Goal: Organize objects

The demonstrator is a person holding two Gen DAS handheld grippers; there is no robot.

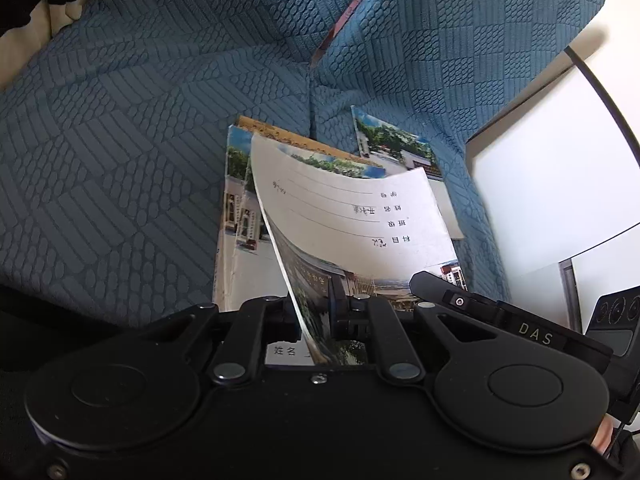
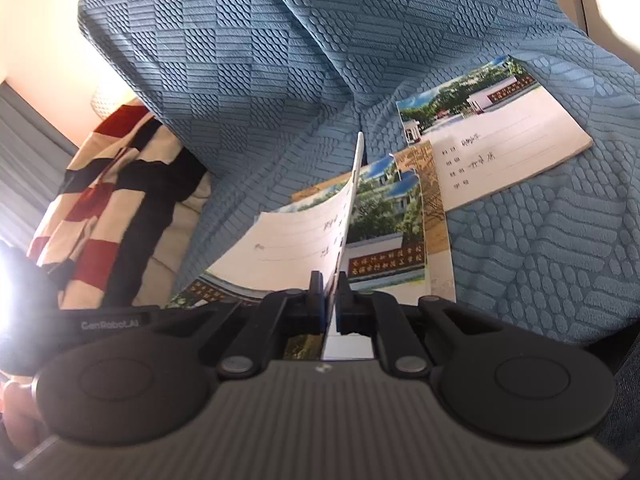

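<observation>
Notebook (image 1: 352,216) pinched in both closed grippers, left (image 1: 318,312), right (image 2: 330,300), lower edge hidden

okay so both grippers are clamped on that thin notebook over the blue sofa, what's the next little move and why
Probably lower it flat onto the notebook pile. Both the left gripper and right gripper are shut on the thin white-covered notebook with a photo border, which bows above the small pile of photo-cover notebooks on the blue textured sofa cover. Another notebook with handwriting lies apart, not yet gathered.
</observation>
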